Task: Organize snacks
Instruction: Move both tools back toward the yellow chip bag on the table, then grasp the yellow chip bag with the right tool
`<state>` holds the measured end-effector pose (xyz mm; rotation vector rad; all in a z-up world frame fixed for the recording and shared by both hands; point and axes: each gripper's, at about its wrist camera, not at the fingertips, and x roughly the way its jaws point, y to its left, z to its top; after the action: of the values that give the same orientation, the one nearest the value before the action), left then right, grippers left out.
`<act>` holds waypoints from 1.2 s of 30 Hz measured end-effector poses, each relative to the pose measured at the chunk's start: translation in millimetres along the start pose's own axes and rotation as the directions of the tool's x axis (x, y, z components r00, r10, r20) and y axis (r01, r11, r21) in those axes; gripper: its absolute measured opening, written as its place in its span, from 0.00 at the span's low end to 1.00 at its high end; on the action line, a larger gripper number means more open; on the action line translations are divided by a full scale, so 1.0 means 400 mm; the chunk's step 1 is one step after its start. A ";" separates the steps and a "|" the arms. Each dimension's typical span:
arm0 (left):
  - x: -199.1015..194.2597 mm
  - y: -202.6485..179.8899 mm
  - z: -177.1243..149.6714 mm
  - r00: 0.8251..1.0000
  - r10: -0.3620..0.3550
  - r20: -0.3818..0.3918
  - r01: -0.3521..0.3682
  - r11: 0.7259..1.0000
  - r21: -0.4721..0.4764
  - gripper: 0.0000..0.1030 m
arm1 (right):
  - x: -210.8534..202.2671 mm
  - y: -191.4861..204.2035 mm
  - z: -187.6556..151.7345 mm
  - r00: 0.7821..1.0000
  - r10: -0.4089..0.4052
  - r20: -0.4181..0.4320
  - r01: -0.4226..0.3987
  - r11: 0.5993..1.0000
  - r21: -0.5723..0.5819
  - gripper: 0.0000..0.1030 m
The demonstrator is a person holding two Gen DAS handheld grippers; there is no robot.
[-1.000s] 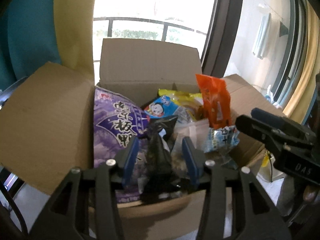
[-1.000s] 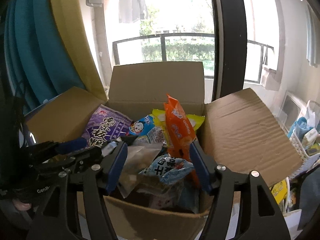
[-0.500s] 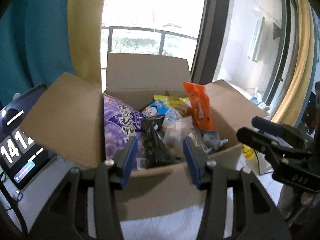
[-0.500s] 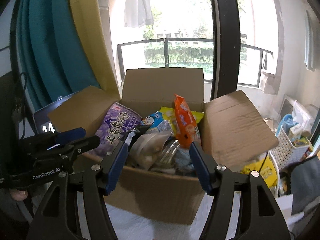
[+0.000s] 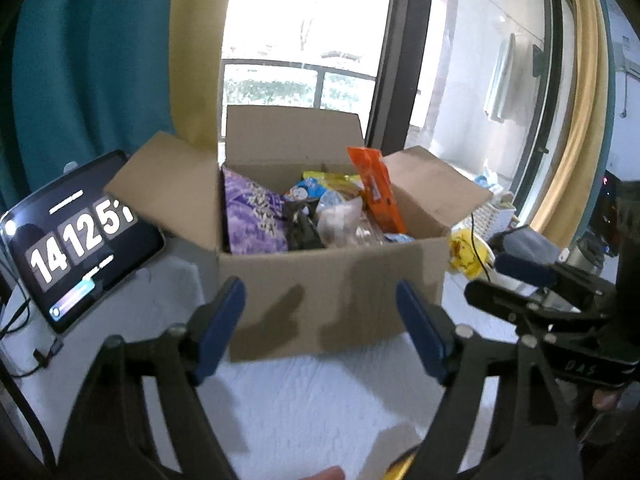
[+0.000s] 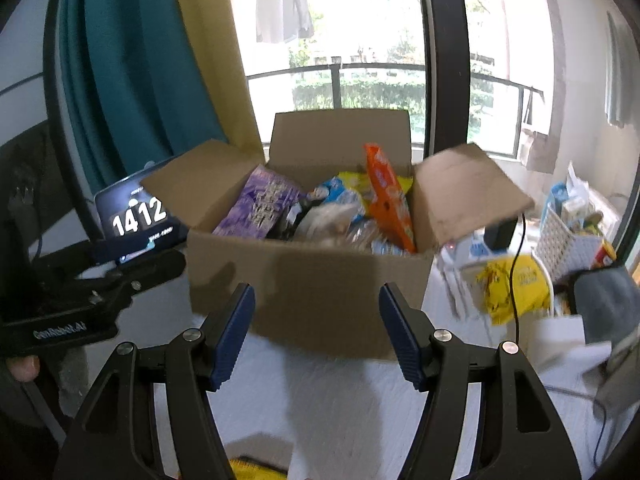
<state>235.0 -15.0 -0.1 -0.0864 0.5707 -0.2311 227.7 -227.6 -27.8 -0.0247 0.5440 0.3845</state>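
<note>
An open cardboard box [image 5: 332, 284] [image 6: 312, 288] stands on a white cloth, full of snack packs. A purple bag [image 5: 252, 216] [image 6: 260, 204] leans at its left. An orange pack [image 5: 376, 192] [image 6: 388, 196] stands upright at its right, with blue, yellow and clear packs between. My left gripper [image 5: 320, 332] is open and empty, in front of the box's near wall. My right gripper [image 6: 316, 332] is open and empty, also in front of the box. Each gripper shows at the edge of the other's view.
A tablet showing a clock [image 5: 80, 236] [image 6: 136, 216] leans left of the box. A yellow bag [image 6: 512, 284], a white basket [image 6: 568, 240] and a cable [image 6: 520, 272] lie to the right. A window and teal curtain [image 5: 80, 80] are behind.
Both grippers have pulled back from over the box to in front of it. The left gripper's jaws have widened. The snacks remain in the box.
</note>
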 end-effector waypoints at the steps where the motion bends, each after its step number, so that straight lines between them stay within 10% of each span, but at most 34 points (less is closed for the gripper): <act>1: -0.008 0.002 -0.008 1.000 -0.002 -0.001 0.002 1.000 0.000 0.77 | -0.005 0.003 -0.013 1.000 0.002 -0.006 -0.002 1.000 0.004 0.66; 36: -0.154 0.108 -0.394 0.972 0.056 -0.226 -0.076 0.994 -0.082 0.77 | 0.009 0.187 -0.418 0.925 0.098 -0.368 -0.086 0.995 0.049 0.76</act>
<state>107.4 38.8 -106.2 -0.1293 0.8075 -0.1506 119.9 -177.3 -167.1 -0.0413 0.9281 0.4667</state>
